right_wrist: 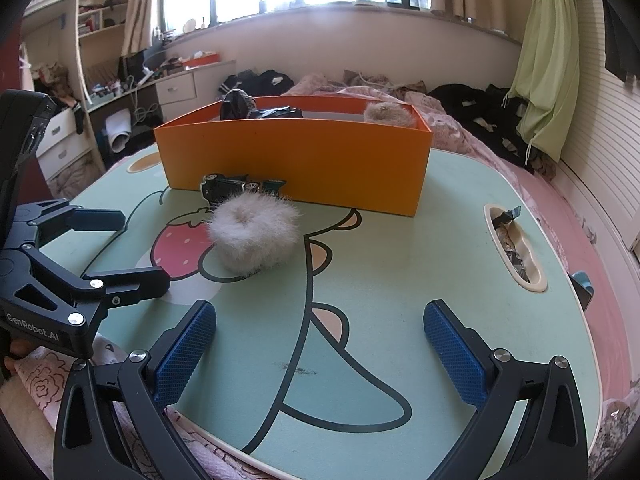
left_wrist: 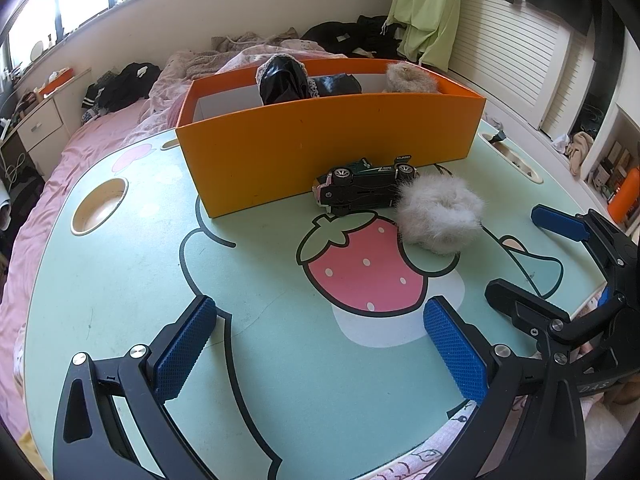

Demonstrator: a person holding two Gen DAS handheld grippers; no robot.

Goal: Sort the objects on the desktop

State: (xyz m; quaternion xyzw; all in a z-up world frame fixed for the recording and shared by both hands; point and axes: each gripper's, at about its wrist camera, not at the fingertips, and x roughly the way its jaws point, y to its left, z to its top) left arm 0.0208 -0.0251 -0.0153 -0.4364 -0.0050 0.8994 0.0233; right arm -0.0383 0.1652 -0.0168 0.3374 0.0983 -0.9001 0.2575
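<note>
Ahead of the fingers, the lap table (left_wrist: pixel 132 280) is mint green with a pink strawberry print (left_wrist: pixel 362 268), white-dotted and outlined in black. Beyond it the box (left_wrist: pixel 320 148) is bright orange outside, white inside. Against its front wall the toy car (left_wrist: pixel 362 192) is black and dark green. Just right of the car, the fluffy scrunchie (left_wrist: pixel 438 214) is pale grey-white. The finger pads (left_wrist: pixel 184 350) are blue with a fine knurled texture, on black arms. The bedsheet (left_wrist: pixel 44 184) is pink.
</note>
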